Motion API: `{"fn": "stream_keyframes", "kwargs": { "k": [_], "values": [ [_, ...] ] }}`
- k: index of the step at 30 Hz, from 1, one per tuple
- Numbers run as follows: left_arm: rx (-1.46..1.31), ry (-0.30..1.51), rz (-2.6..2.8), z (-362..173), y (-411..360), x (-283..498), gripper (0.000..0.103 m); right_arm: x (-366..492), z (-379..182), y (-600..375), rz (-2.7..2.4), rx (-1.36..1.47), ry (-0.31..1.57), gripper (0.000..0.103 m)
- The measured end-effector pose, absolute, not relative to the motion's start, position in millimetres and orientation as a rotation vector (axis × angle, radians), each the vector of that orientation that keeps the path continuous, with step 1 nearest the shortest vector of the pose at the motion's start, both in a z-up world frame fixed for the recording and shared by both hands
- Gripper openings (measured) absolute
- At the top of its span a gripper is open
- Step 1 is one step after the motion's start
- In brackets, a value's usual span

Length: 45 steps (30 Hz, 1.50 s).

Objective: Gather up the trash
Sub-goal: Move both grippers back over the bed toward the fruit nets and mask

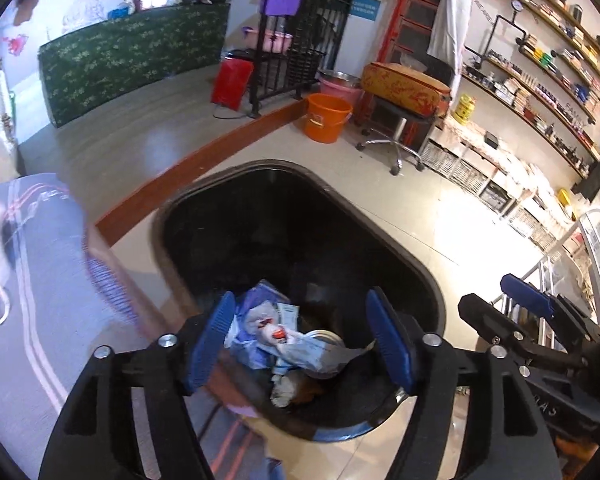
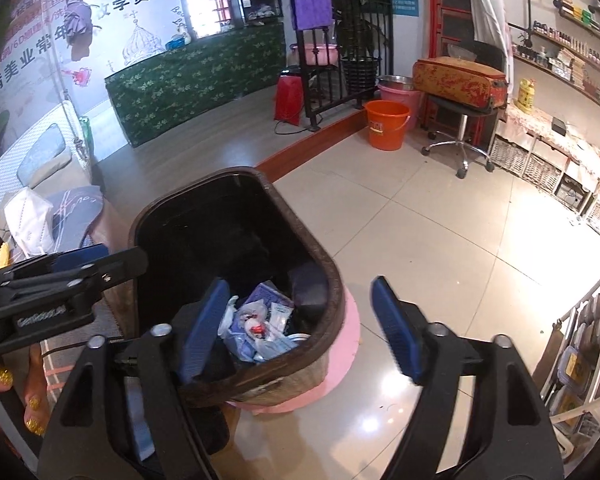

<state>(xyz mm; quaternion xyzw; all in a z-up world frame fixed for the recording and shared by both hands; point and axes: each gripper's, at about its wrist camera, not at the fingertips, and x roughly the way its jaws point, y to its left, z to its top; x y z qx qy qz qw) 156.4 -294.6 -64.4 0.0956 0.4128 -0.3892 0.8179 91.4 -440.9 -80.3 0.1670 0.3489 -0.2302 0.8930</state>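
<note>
Dark brown bin (image 1: 300,248): oval rim, black inside, stands on pale floor tiles (image 2: 440,240); in the right wrist view it rests on a pink round base (image 2: 348,344).
Trash (image 1: 284,340): crumpled white and blue wrappers, a sachet and a scrap with a red mark, heaped at the bottom of the bin.
Left gripper (image 1: 300,344): hangs above the bin mouth, blue pads spread wide, nothing between them.
Right gripper (image 2: 300,328): over the near rim of the bin, pads wide apart and bare; one pad above the inside, the other outside the wall.
White mask (image 2: 28,220): lies on a grey cloth (image 1: 40,260) just beside the bin.
Orange bucket (image 1: 327,118): on the floor, well apart from the bin.
Hand (image 2: 16,392): gold-painted nails show at the lower left of the right wrist view.
</note>
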Motion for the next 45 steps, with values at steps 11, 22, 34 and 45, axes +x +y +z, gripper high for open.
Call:
{"fn": "stream_keyframes", "kwargs": {
  "k": [11,22,34,45],
  "values": [
    [0.142,0.819,-0.657,-53,-217,158,0.078,123,-81,-395,-0.352,0.324,0.754,0.083],
    [0.055,0.758,-0.484,-42,-129,155,0.082,149,-76,-333,-0.194,0.279,0.757,0.083],
    [-0.032,0.727,-0.275,-38,-29,155,0.086,179,-61,-260,-0.02,0.183,0.747,0.09],
    [-0.051,0.703,-0.096,-35,54,188,0.086,226,-46,-190,0.124,0.087,0.743,0.091]
  ]
}}
